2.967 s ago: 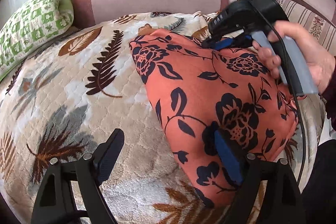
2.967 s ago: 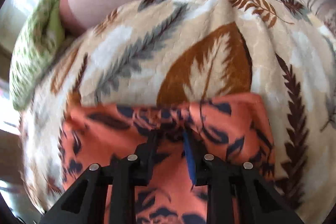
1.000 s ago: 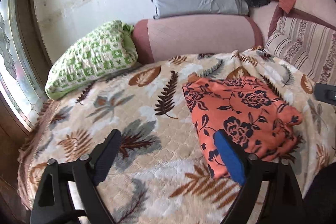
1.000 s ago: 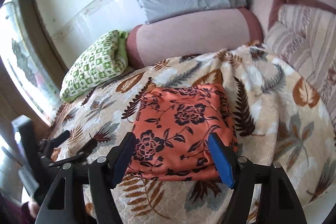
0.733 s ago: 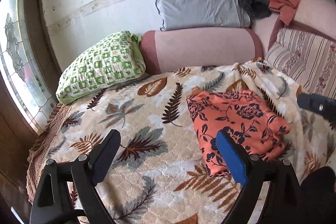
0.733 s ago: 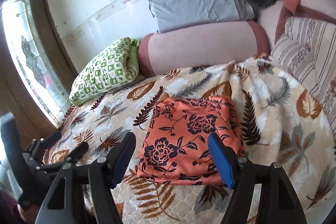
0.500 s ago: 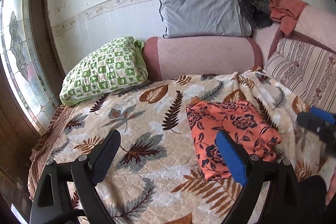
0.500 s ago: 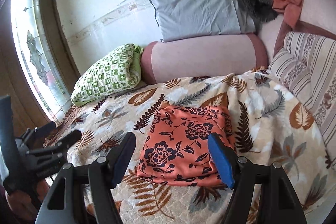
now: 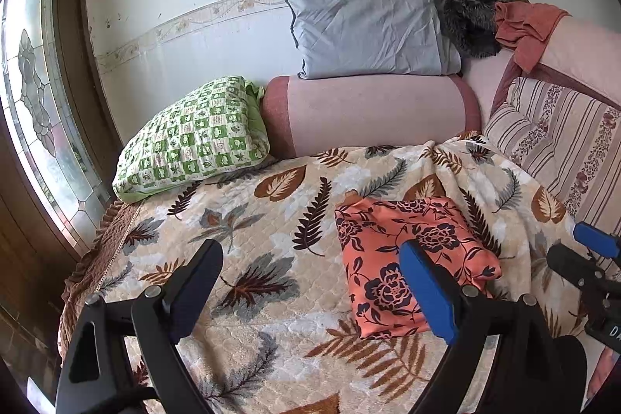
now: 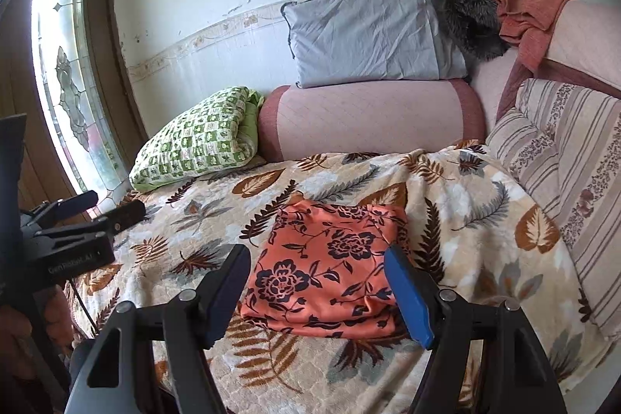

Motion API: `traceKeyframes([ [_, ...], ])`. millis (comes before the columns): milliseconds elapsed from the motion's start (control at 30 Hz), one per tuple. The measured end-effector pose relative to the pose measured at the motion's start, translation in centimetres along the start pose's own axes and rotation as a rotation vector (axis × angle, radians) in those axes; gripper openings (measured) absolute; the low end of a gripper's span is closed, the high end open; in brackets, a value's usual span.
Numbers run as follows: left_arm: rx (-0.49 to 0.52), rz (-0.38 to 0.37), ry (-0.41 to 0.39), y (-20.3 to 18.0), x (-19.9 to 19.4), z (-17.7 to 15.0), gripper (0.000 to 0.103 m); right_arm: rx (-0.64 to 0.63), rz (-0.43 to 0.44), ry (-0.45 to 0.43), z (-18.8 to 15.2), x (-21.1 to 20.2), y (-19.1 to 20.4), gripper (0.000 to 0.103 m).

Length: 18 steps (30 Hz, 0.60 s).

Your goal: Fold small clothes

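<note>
— What has changed since three seconds ago?

— Both grippers have pulled up and back from the orange floral garment. Back then the right one was pinched on its far edge and the left sat low beside it; now neither touches it.

— And the claws?

— The left gripper is spread wide with nothing between its fingers. The right gripper is likewise wide apart and empty.

— Where is the garment?

— Folded into a compact rectangle, lying flat on the leaf-print blanket, toward its right half, in front of the pink bolster. A green checked pillow lies well off to its left, and a grey pillow sits on top of the bolster.
</note>
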<state>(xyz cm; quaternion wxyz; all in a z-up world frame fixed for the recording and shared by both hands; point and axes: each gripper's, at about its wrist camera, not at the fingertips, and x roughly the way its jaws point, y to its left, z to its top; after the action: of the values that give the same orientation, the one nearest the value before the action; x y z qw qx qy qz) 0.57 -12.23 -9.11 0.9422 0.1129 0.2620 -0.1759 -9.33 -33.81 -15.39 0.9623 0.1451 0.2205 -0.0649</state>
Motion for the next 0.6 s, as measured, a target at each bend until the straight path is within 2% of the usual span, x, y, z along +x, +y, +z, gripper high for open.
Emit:
traceKeyframes([
  [333,-0.008,0.007,-0.008,-0.2,-0.6,0.5,0.092,0.006,-0.021,-0.007,0.1,-1.0,-0.6,0.075],
  [600,-0.020,0.005,-0.029,-0.2,-1.5,0.8,0.092,-0.034,-0.014,-0.023,0.3,-1.7,0.8,0.075],
])
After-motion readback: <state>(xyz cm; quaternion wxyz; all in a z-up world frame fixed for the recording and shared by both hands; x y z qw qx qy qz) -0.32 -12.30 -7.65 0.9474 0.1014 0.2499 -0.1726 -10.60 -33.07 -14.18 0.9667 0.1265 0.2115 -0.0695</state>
